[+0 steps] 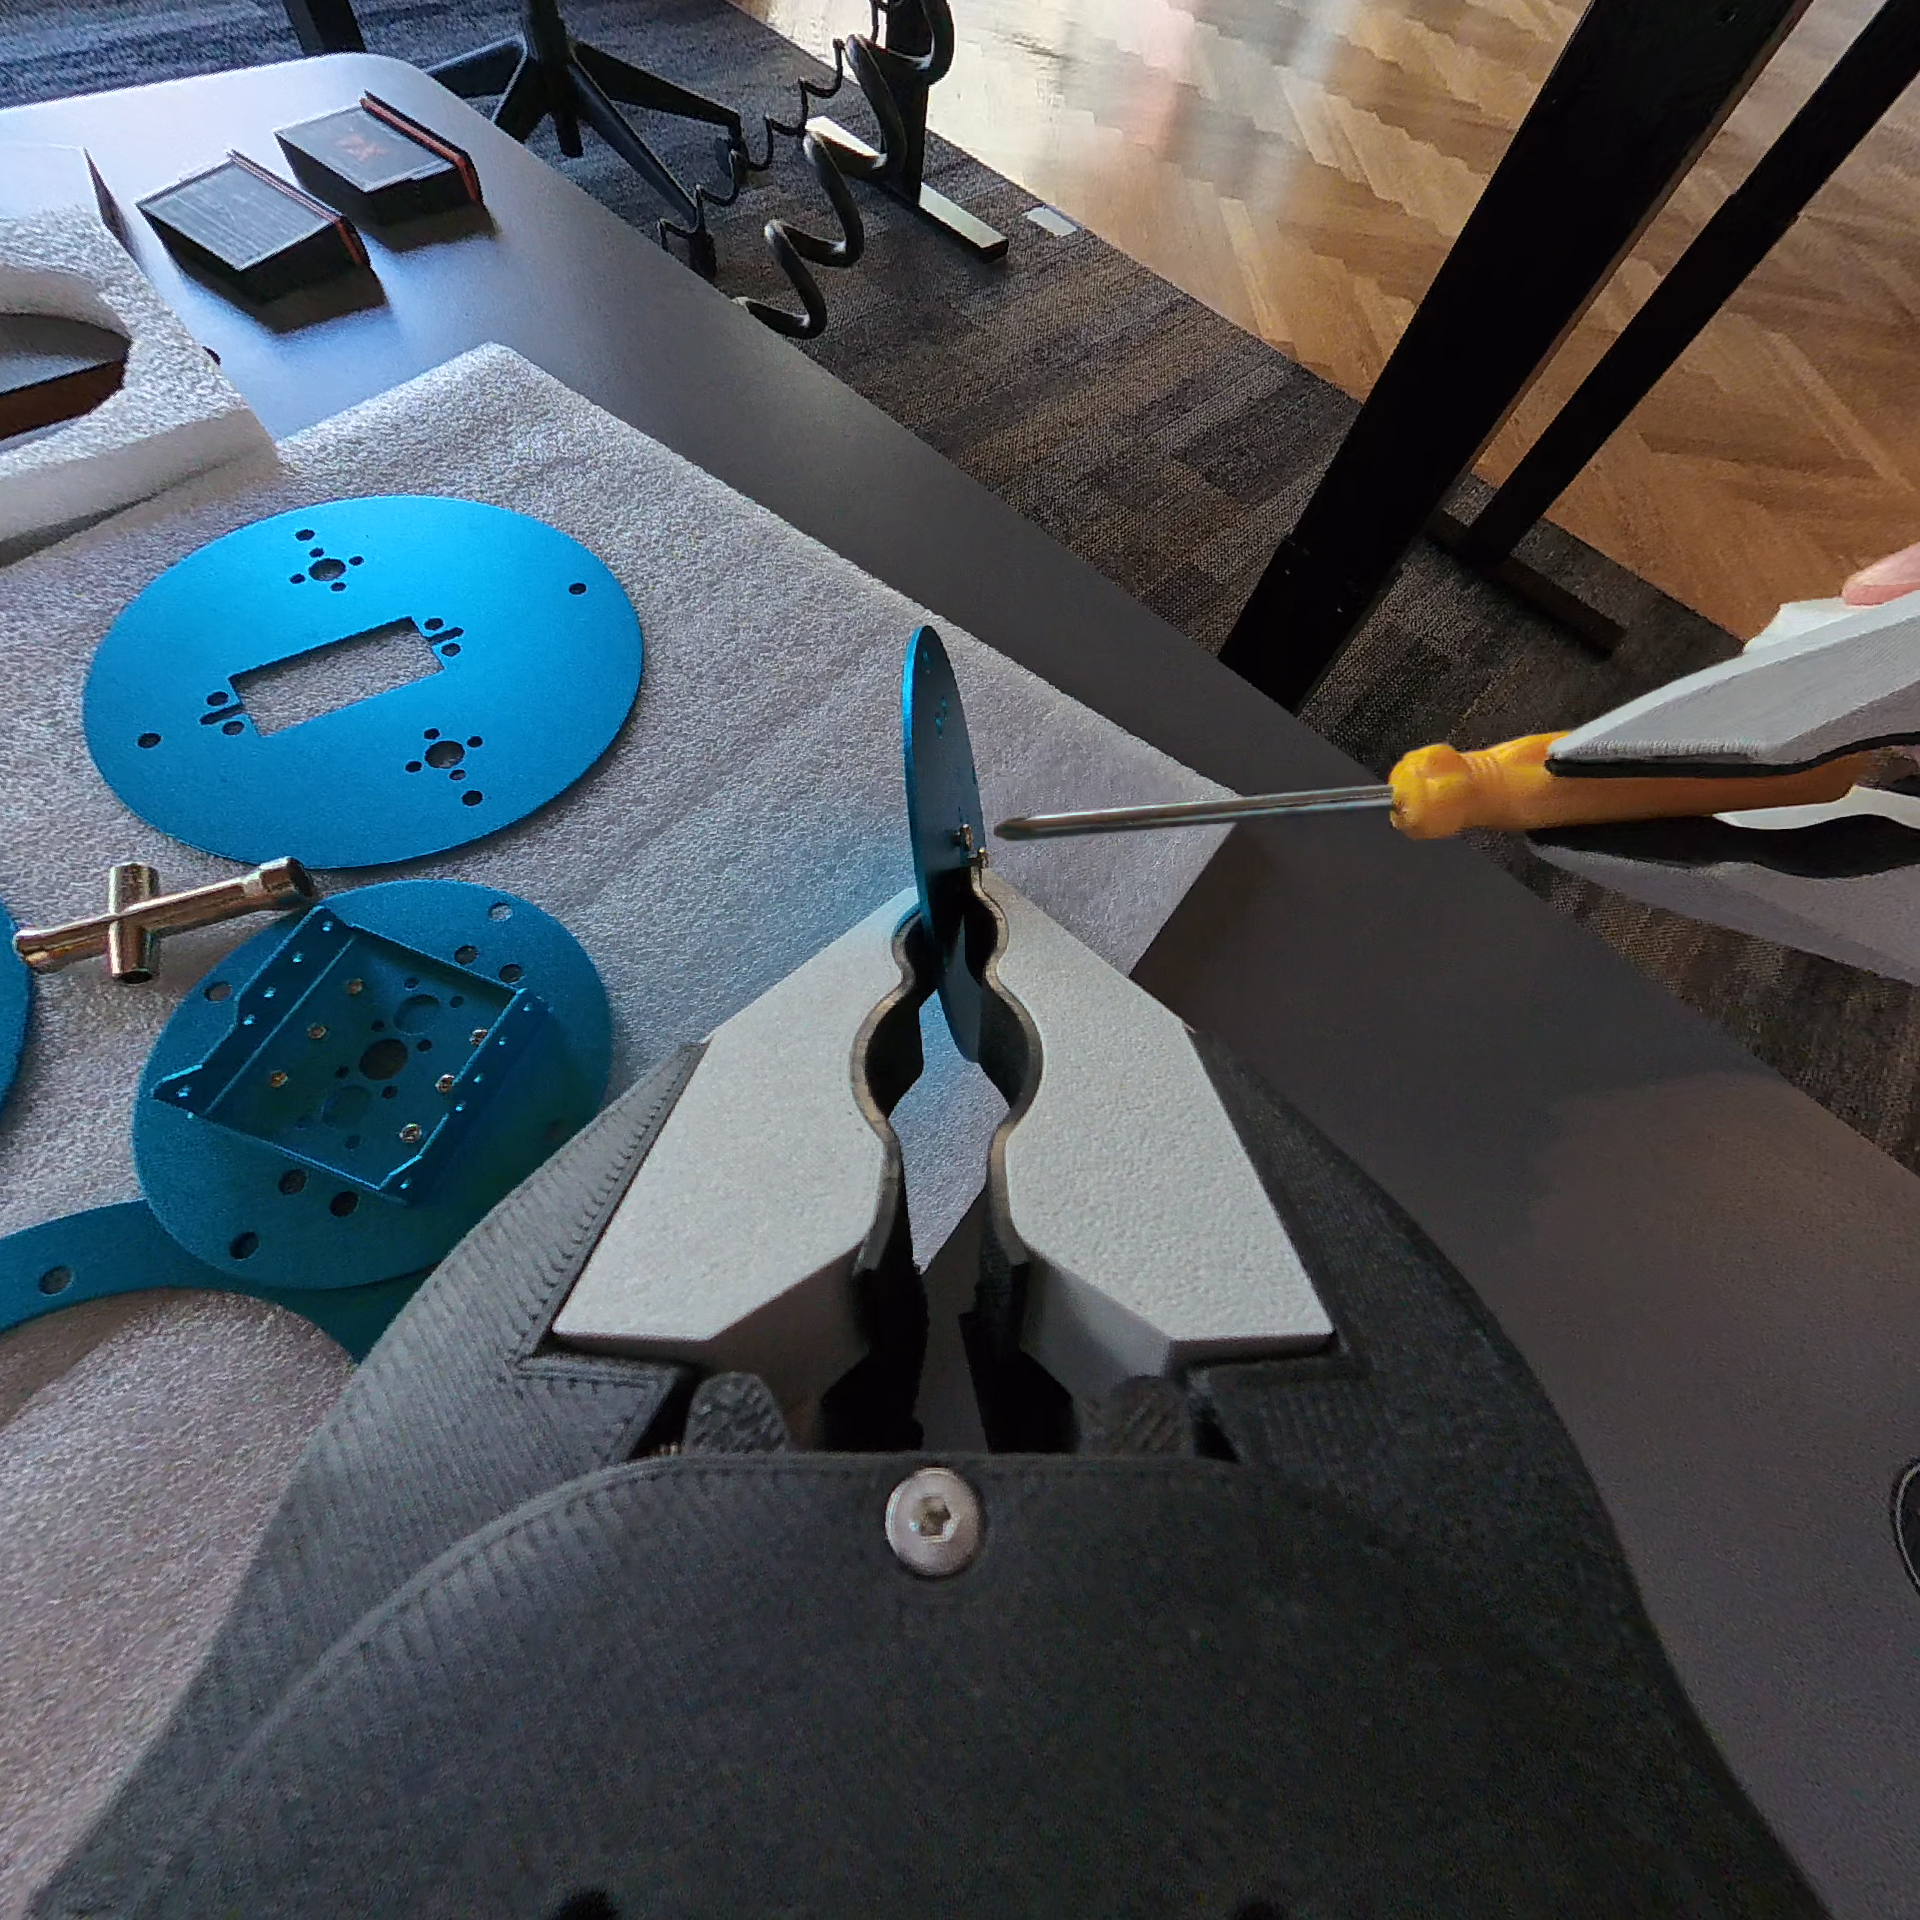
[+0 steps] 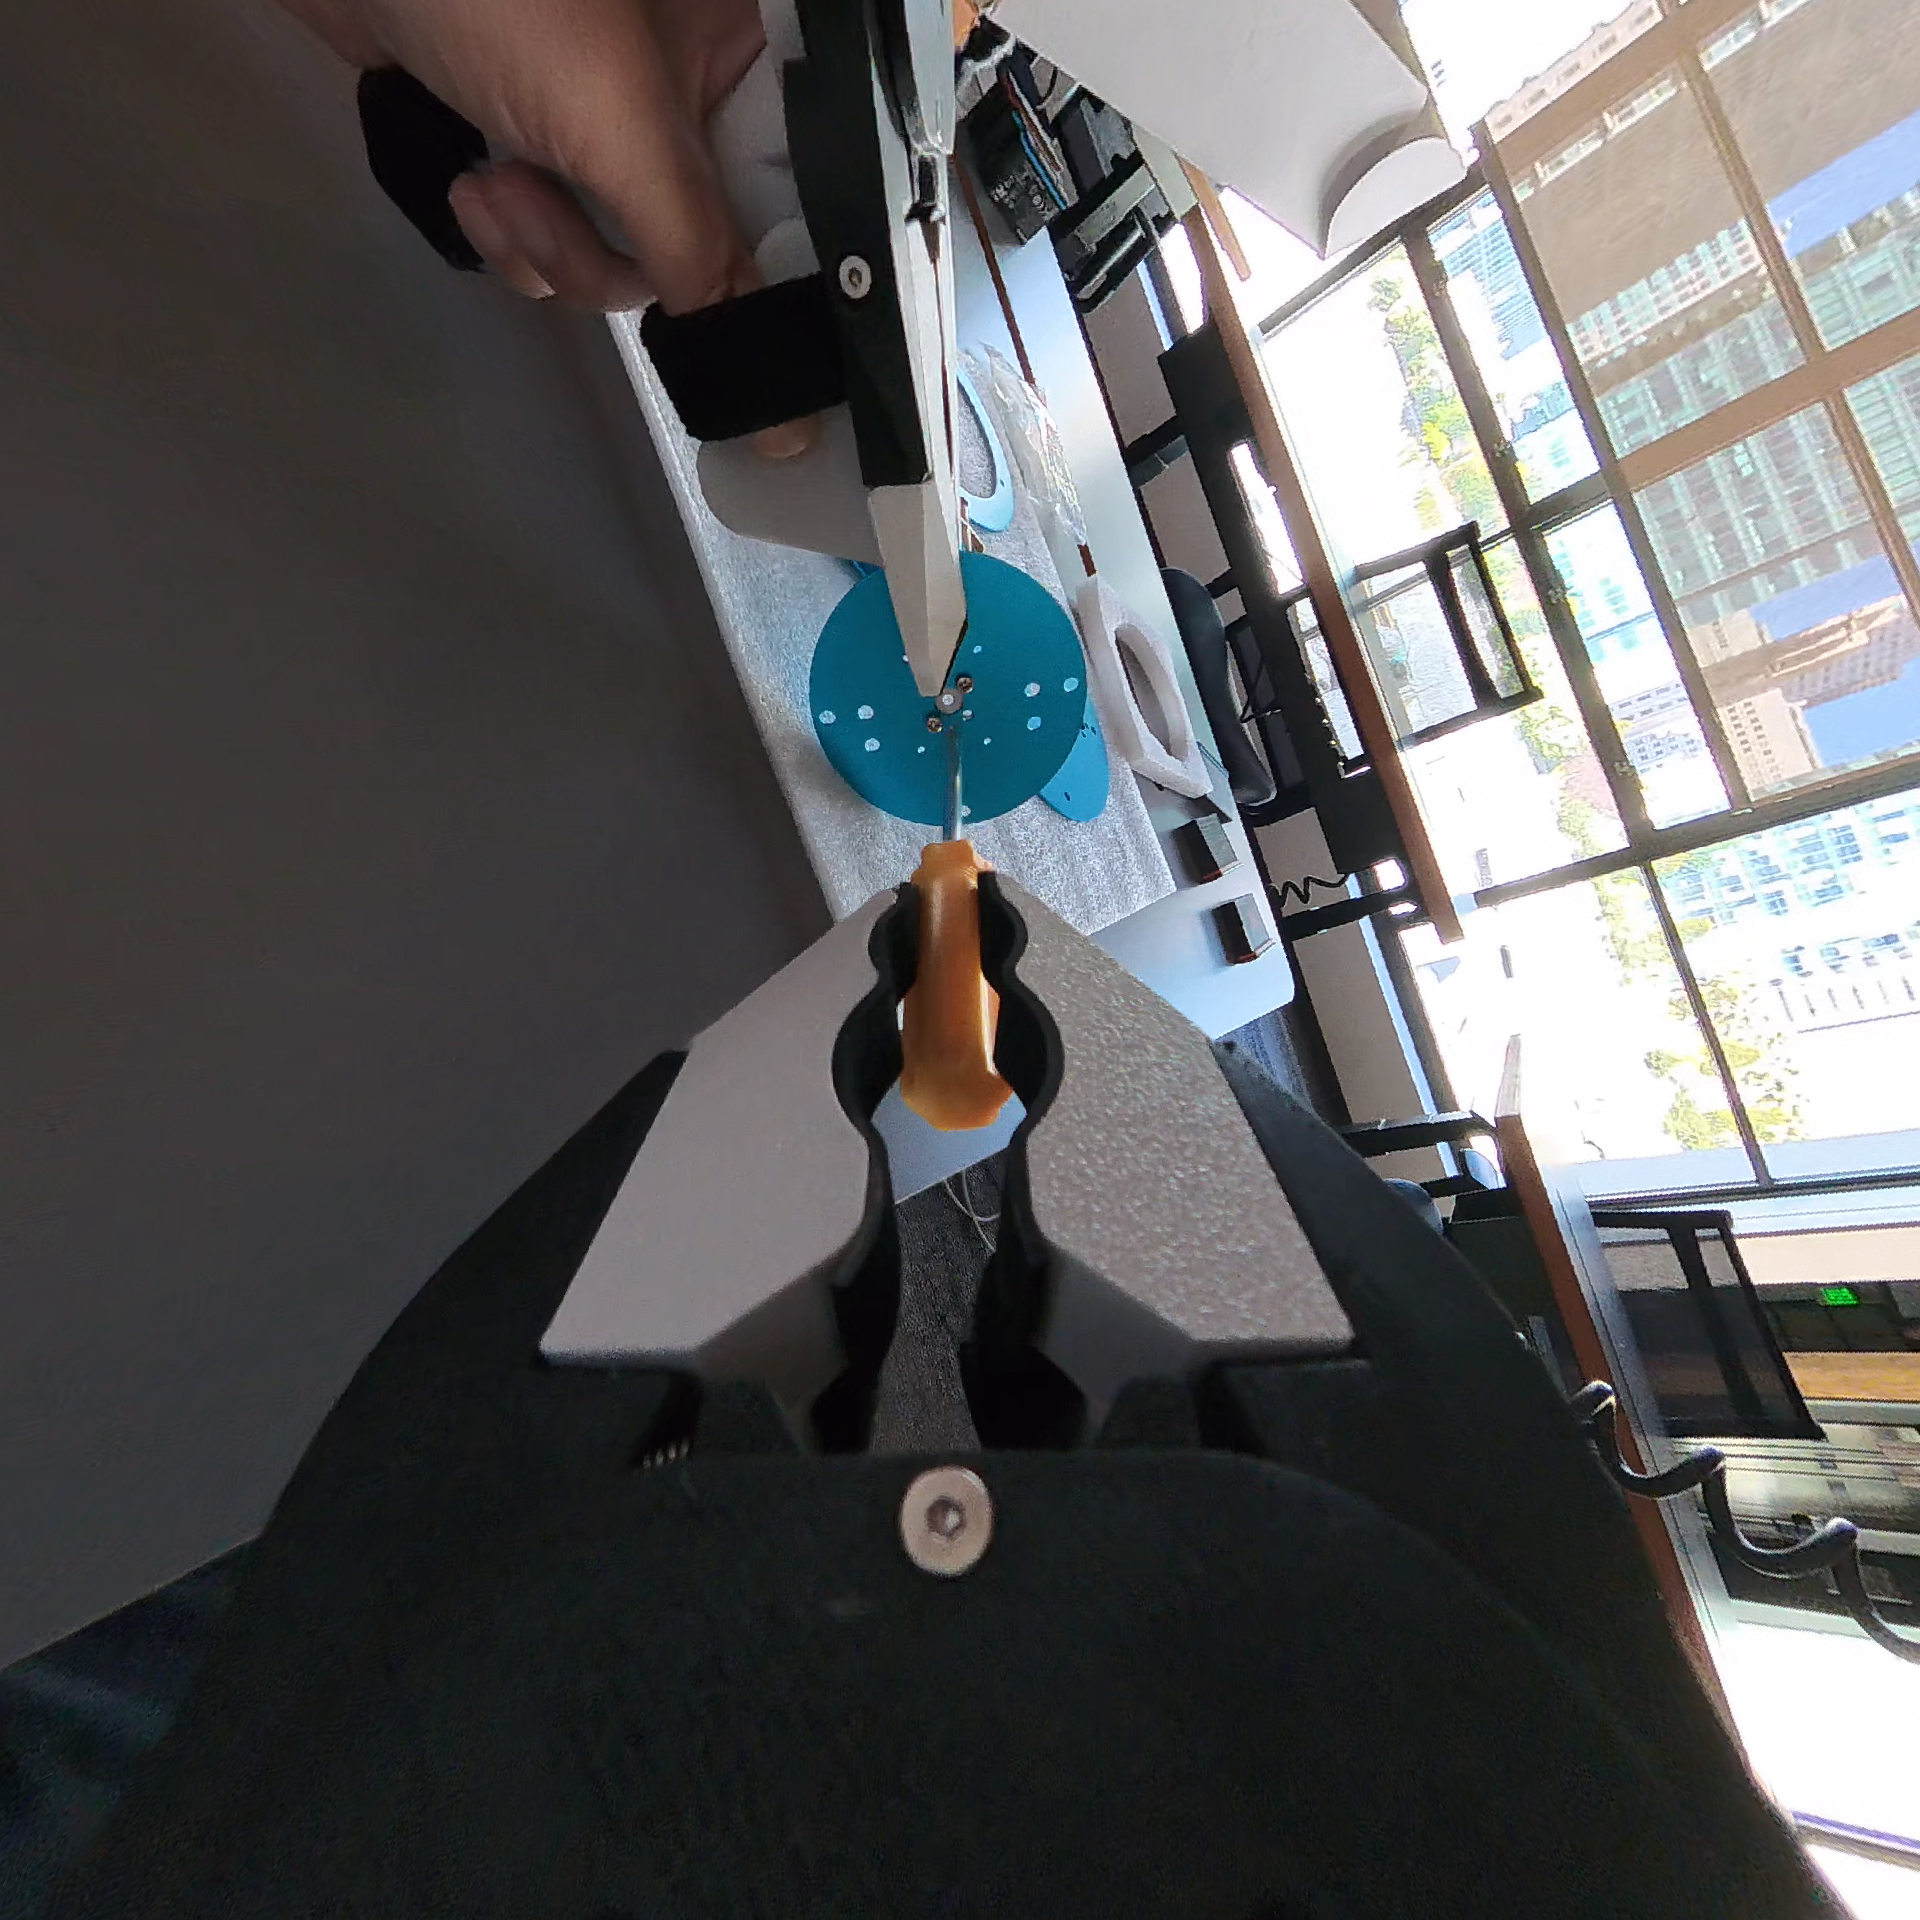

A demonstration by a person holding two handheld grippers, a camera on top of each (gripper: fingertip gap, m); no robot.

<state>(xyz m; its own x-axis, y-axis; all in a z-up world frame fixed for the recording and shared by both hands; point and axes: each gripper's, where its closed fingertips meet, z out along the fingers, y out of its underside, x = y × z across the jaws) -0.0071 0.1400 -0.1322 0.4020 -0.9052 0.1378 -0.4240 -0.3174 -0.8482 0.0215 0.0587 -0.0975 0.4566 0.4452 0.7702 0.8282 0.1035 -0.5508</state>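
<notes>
Blue round metal plate [image 1: 943, 821] with small holes, held on edge, upright, between the tips of the left claw [image 1: 961, 914], closed on its lower rim; from the right wrist view, flat face of the same plate [image 2: 940, 691] turned straight toward the right claw [image 2: 945, 904]. Right claw closed around the orange plastic handle of a thin screwdriver [image 2: 951, 997], grip about mid-handle. Long axis of the steel shaft in line with the right claw's fingers, running forward from them and across the left claw's front, roughly at right angle to the plate face. Shaft tip [image 1: 1006, 828] just beside a small screw near the plate's lower part, close above the left fingertips; touching or a little apart, cannot tell. Nearer to the screw: left claw, by far. To the left of the left claw, on grey foam sheet [image 1: 727, 727]: larger blue disc with rectangular cut-out [image 1: 364, 681], blue disc carrying a square bracket [image 1: 364, 1081], silver cross-shaped socket wrench [image 1: 156, 925].
</notes>
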